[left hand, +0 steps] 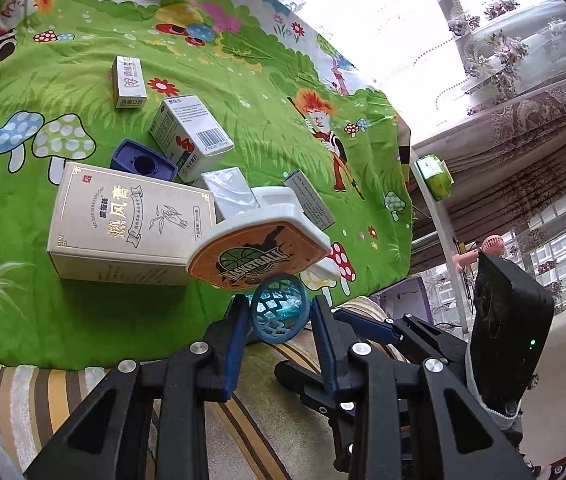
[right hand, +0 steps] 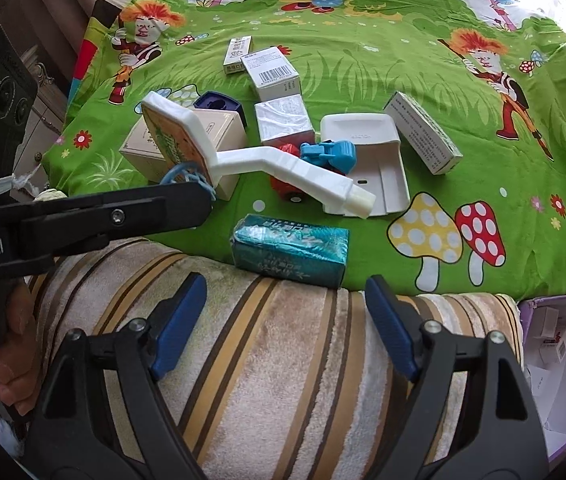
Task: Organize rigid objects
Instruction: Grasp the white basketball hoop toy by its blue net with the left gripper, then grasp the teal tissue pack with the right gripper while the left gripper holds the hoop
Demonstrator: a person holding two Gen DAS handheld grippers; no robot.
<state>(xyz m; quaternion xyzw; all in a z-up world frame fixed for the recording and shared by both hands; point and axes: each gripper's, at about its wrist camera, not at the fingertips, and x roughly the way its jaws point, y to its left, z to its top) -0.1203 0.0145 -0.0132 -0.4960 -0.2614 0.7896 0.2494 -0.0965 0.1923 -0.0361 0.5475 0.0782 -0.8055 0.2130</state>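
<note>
Left gripper [left hand: 279, 312] clenched on the blue net hoop [left hand: 279, 308] of the toy basketball stand [right hand: 259, 160], near-left on the green sheet [right hand: 363, 240]. Lift slowly; its long pole could snag the toy car [right hand: 323, 156]. Right gripper [right hand: 287, 320] released, empty.

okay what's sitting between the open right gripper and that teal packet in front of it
Nothing. In the right wrist view only bare striped cushion lies between the right gripper and the teal packet.
</note>
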